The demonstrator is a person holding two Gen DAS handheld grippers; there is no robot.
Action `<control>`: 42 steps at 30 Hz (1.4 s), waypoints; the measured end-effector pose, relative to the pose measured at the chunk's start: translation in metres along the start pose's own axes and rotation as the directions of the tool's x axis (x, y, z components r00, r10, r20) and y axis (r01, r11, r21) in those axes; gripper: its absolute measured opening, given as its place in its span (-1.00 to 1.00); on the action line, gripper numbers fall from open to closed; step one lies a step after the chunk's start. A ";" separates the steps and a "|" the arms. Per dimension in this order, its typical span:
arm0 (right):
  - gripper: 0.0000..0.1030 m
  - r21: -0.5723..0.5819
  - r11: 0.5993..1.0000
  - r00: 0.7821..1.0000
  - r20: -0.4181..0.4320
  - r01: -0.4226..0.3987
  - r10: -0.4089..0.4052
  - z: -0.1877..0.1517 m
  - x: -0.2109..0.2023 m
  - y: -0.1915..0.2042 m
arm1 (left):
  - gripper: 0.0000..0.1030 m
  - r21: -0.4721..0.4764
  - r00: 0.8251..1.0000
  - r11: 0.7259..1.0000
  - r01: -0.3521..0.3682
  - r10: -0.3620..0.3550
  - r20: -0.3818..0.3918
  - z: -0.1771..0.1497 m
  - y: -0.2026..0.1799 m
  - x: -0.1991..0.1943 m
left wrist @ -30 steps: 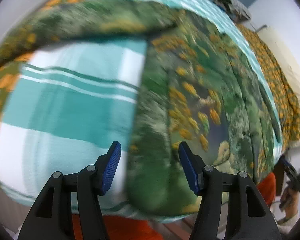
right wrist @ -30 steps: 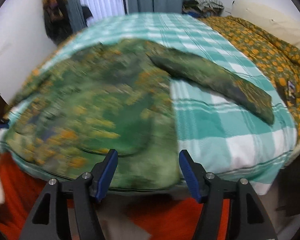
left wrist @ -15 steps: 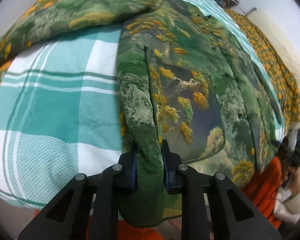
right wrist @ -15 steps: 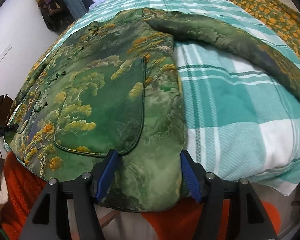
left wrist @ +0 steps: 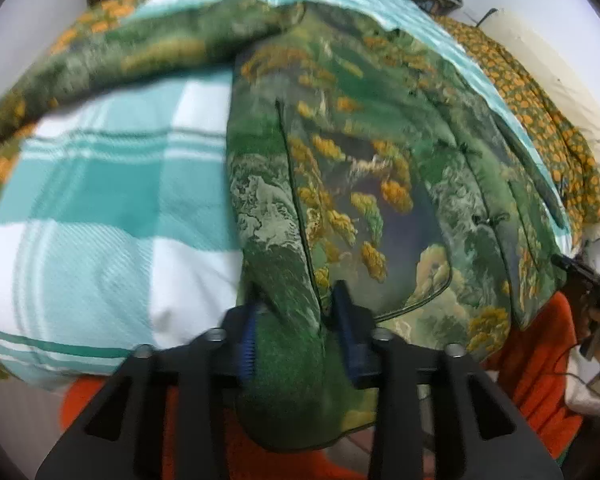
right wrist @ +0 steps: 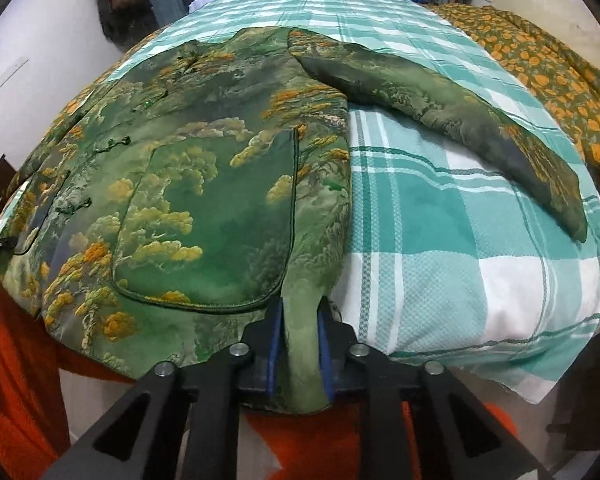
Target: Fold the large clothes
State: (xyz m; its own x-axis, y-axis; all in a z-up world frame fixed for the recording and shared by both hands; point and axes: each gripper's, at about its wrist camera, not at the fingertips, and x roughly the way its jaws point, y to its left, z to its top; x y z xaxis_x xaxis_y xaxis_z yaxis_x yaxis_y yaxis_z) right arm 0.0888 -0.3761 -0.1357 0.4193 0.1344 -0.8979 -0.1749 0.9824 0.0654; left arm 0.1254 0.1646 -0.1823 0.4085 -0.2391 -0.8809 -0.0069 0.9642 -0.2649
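While both grippers hold the near hem, the jacket (right wrist: 204, 184) lies flat on the bed (right wrist: 440, 240), with its bottom edge hanging a little over the near side. The left gripper (left wrist: 296, 344) is clenched on a bunch of cloth at the jacket's left corner. The right gripper (right wrist: 298, 344) is clenched on the right corner, and the cloth is squeezed thin between its blue fingers (right wrist: 274, 340).

One sleeve (right wrist: 440, 120) sticks out to the right across the checked sheet. The other sleeve (left wrist: 132, 56) sticks out to the left.

Next comes lifting the hem and carrying it toward the far end, I think. Things could go wrong here. The cloth looks smooth and shiny, so a corner could slip out if the pull is fast. If one side goes up before the other, the fold will come out crooked. Both sleeves are not tucked in, so they may drag and bunch up under the fold. The left view is blurry, so how deep that grip goes is hard to tell.
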 end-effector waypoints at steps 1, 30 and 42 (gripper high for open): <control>0.04 0.008 1.000 1.000 0.015 0.000 0.000 0.001 -0.004 0.000 | -0.03 0.014 1.000 1.000 -0.008 0.008 0.018 0.000 -0.004 -0.007; 0.53 -0.169 0.983 0.941 0.339 0.071 -0.010 0.009 -0.108 0.103 | 0.99 0.269 0.845 0.903 -0.334 0.161 0.510 -0.006 -0.153 -0.114; 0.54 -0.210 0.974 0.943 0.334 0.085 -0.010 0.008 -0.111 0.113 | 1.00 0.244 0.825 0.865 -0.438 0.279 0.492 0.001 -0.155 -0.112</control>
State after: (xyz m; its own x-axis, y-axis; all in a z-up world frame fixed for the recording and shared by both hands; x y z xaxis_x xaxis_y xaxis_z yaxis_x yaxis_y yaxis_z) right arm 0.0298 -0.2786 -0.0250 0.6944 0.1605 -0.7015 -0.3223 0.9409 -0.1038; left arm 0.0813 0.0419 -0.0423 0.7842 0.1280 -0.6071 0.0375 0.9669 0.2524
